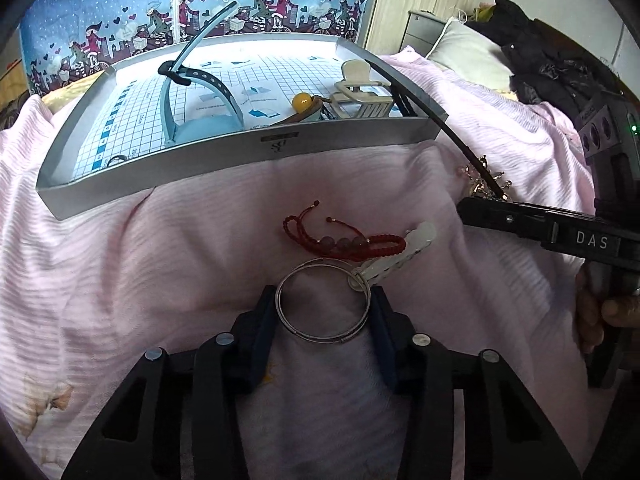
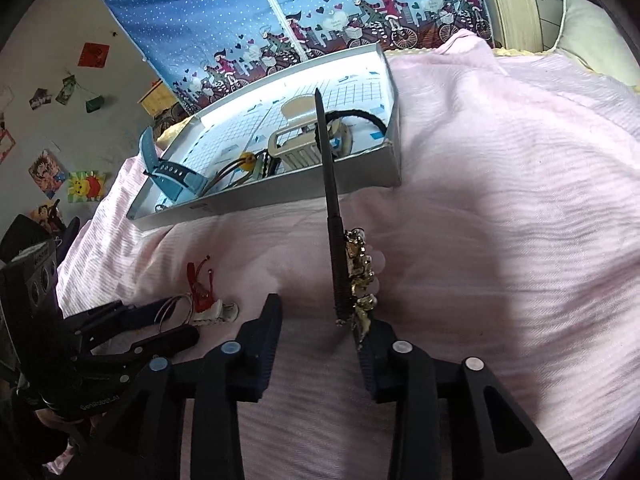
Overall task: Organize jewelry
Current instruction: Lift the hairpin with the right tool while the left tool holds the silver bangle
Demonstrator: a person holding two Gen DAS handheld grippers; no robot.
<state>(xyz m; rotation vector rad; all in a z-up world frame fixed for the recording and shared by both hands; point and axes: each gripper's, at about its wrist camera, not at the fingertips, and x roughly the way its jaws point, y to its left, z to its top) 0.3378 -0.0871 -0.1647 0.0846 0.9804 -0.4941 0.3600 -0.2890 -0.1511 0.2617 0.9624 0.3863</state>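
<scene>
A pair of thin silver bangles (image 1: 362, 280) lies on the pink bedspread between the fingers of my open left gripper (image 1: 323, 296), whose pads sit right at the rings' sides. Just beyond them lie a red cord bracelet (image 1: 344, 244) and a white hair clip (image 1: 404, 252). A long black hair stick (image 2: 332, 200) with a gold ornament (image 2: 360, 268) leans from the bed onto the grey tray (image 2: 280, 196). My right gripper (image 2: 320, 316) is open around the stick's lower end, and the ornament touches its right finger.
The tray (image 1: 240, 148) holds a blue strap (image 1: 208, 80), a yellow bead (image 1: 302, 101), a beige claw clip (image 1: 360, 96) and a black hair tie (image 2: 360, 114). A pillow and dark clothes lie at the far right. A blue printed wardrobe stands behind the bed.
</scene>
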